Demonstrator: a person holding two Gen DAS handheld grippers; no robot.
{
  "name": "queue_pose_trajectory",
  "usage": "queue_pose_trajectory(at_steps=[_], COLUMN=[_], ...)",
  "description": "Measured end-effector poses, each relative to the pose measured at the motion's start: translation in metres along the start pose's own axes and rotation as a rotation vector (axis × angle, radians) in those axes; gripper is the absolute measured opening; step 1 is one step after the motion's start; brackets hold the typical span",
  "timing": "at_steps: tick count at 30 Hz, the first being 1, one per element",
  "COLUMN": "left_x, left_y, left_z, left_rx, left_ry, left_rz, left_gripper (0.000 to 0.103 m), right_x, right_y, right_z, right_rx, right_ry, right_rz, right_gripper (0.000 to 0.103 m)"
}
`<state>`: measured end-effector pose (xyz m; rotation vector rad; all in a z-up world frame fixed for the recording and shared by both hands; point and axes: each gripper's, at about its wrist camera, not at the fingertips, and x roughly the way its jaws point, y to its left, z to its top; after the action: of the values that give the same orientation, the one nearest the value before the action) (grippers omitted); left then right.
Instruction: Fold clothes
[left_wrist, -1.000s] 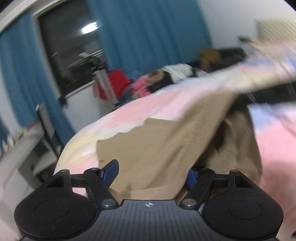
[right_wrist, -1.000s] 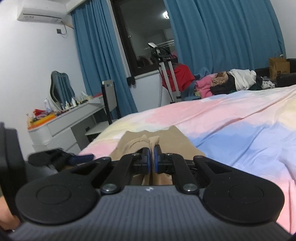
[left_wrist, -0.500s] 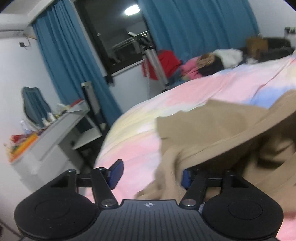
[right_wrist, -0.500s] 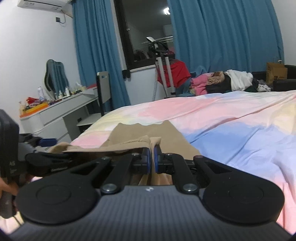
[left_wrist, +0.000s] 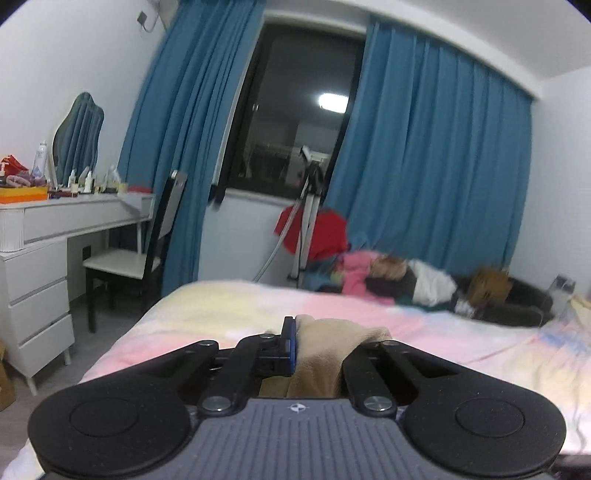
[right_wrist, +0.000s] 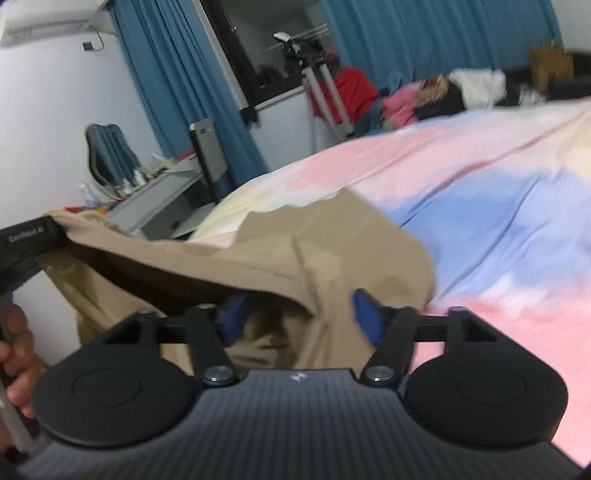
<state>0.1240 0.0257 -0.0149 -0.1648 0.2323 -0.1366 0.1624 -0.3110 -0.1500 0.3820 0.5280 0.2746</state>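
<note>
Tan garment (right_wrist: 325, 240), 1, in clamped left gripper (left_wrist: 295, 345); right gripper (right_wrist: 299, 317) jaws opening around it.

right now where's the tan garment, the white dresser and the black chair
tan garment (right_wrist: 332, 236), right wrist view, flat panel
white dresser (left_wrist: 33, 291), left wrist view, drawer front
black chair (left_wrist: 162, 218), left wrist view, backrest

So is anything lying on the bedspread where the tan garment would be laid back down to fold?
Nothing visible. The left gripper is shut on the tan garment; the right gripper's jaws are opening around it. The pastel bedspread beyond is bare; the clothes pile lies past its far edge.
</note>
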Motion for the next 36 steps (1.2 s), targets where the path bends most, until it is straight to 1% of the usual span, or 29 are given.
queue_pose_trajectory(at_steps=[1, 5, 6, 8, 10, 12, 14, 16, 19, 20, 22, 24, 25, 26, 27, 29, 30, 31, 32, 33, 34, 35, 36], left_x=[-0.004, -0.019, -0.022, -0.024, -0.026, -0.027, -0.030, -0.030, -0.033, -0.033, -0.034, -0.034, -0.031, -0.027, -0.024, -0.020, -0.022, -0.024, -0.027, -0.029, -0.031, -0.036, -0.041], left_y=[-0.002, -0.001, 0.001, 0.005, 0.003, 0.002, -0.002, -0.008, -0.013, -0.013, -0.015, -0.018, -0.022, -0.025, -0.029, -0.044, -0.051, -0.059, -0.066, -0.073, -0.081, -0.085, -0.090], left_z=[0.002, 0.006, 0.008, 0.011, 0.011, 0.012, 0.008, 0.004, -0.007, -0.012, -0.024, -0.038, -0.044, -0.050, -0.055, -0.065, -0.070, -0.075, -0.080, -0.085, -0.090, -0.094, -0.099], left_rx=[-0.001, -0.048, -0.065, -0.094, -0.085, -0.076, -0.063, -0.024, 0.027, 0.037, 0.053, 0.062, 0.093, 0.126, 0.158, 0.249, 0.316, 0.384, 0.451, 0.519, 0.587, 0.652, 0.718], left_ry=[-0.011, -0.060, -0.073, -0.080, -0.057, -0.033, 0.014, 0.084, 0.201, 0.233, 0.303, 0.361, 0.384, 0.408, 0.431, 0.443, 0.438, 0.431, 0.424, 0.417, 0.410, 0.391, 0.371], left_rz=[0.004, 0.021, 0.025, 0.037, 0.043, 0.049, 0.035, 0.038, 0.036, 0.031, 0.014, -0.003, -0.013, -0.022, -0.032, -0.034, -0.042, -0.051, -0.059, -0.068, -0.076, -0.088, -0.099], left_gripper=[0.003, 0.003, 0.003, 0.003, 0.004, 0.005, 0.005, 0.006, 0.006, 0.006, 0.007, 0.007, 0.008, 0.010, 0.017, 0.032, 0.047, 0.055, 0.056, 0.061, 0.069, 0.072, 0.078], right_x=[0.002, 0.015, 0.016, 0.015, 0.009, -0.004, -0.025, -0.044, -0.057, -0.057, -0.051, -0.047, -0.046, -0.045, -0.043, -0.039, -0.039, -0.038, -0.038, -0.038, -0.038, -0.038, -0.038], right_y=[0.003, 0.016, 0.016, 0.008, -0.006, -0.017, -0.019, -0.015, -0.012, -0.012, -0.016, -0.020, -0.020, -0.020, -0.022, -0.023, -0.024, -0.024, -0.024, -0.025, -0.026, -0.027, -0.028], right_z=[-0.001, -0.014, -0.016, -0.020, -0.023, -0.024, -0.020, -0.008, 0.017, 0.025, 0.038, 0.042, 0.039, 0.036, 0.034, 0.029, 0.029, 0.028, 0.028, 0.027, 0.028, 0.028, 0.028], right_rx=[-0.003, -0.100, -0.111, -0.075, 0.015, 0.054, 0.031, -0.006, -0.058, -0.076, -0.077, -0.061, -0.065, -0.070, -0.080, -0.099, -0.099, -0.099, -0.098, -0.098, -0.091, -0.084, -0.077], right_ry=[0.017, 0.109, 0.140, 0.225, 0.306, 0.308, 0.245, 0.148, 0.018, -0.008, -0.025, -0.029, -0.033, -0.036, -0.034, -0.028, -0.025, -0.022, -0.019, -0.016, -0.016, -0.015, -0.015], right_rz=[0.004, -0.096, -0.136, -0.172, -0.129, -0.140, -0.208, -0.287, -0.362, -0.378, -0.386, -0.365, -0.350, -0.334, -0.325, -0.309, -0.300, -0.292, -0.283, -0.274, -0.267, -0.260, -0.252], right_gripper=[0.069, 0.066, 0.066, 0.067, 0.066, 0.066, 0.066, 0.066, 0.066, 0.066, 0.066, 0.066, 0.066, 0.066, 0.066, 0.066, 0.066, 0.066, 0.066, 0.066, 0.066, 0.066, 0.066])
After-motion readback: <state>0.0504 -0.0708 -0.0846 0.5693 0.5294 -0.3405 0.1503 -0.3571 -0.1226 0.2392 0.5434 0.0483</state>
